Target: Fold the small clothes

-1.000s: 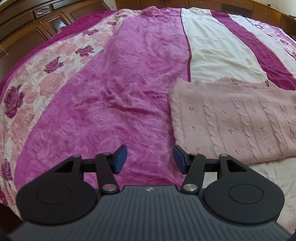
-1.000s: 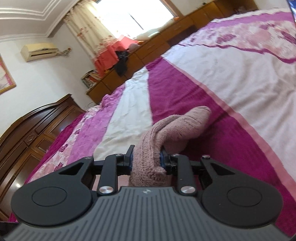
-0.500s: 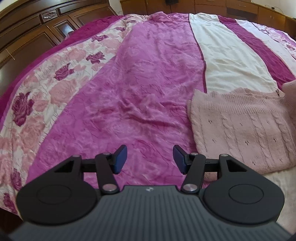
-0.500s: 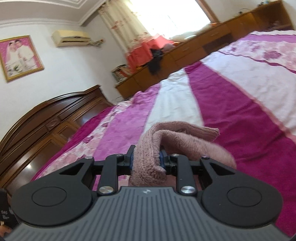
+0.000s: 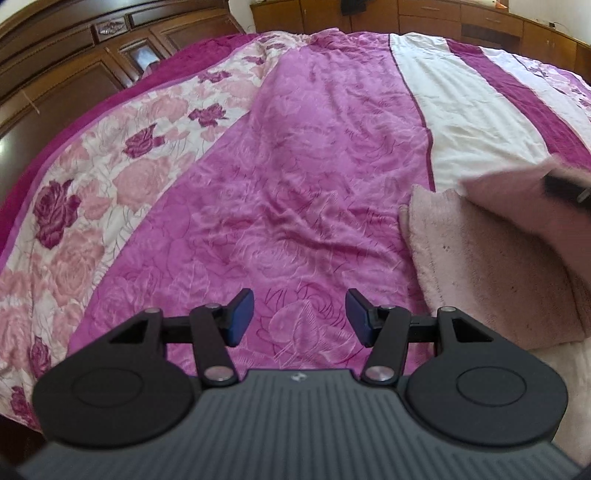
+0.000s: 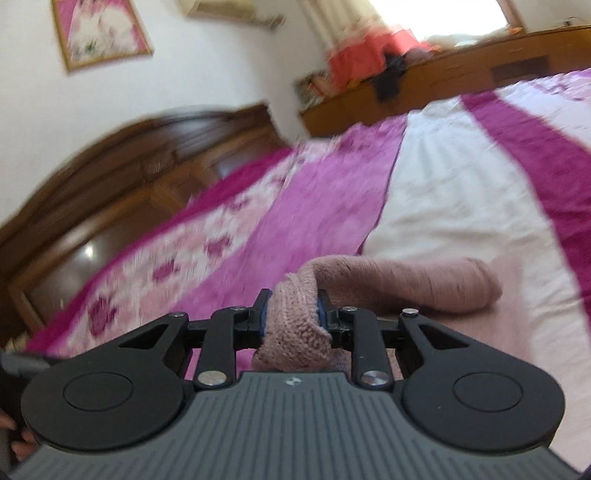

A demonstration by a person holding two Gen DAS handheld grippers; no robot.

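Pinching a fold of the sweater [image 6: 295,321], my right tool [image 6: 291,317] lifts it off the bed [image 6: 443,206]; my left tool [image 5: 299,314] hangs wide over the bedspread, sweater to its right.

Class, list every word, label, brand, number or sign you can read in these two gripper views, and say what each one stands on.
No readable words or numbers in either view.
Left gripper: a small pale logo mark on its grey body, a symbol, no letters.
Right gripper: the same small mark, also no letters.
Framed picture on the wall: too blurred to tell if it carries text.
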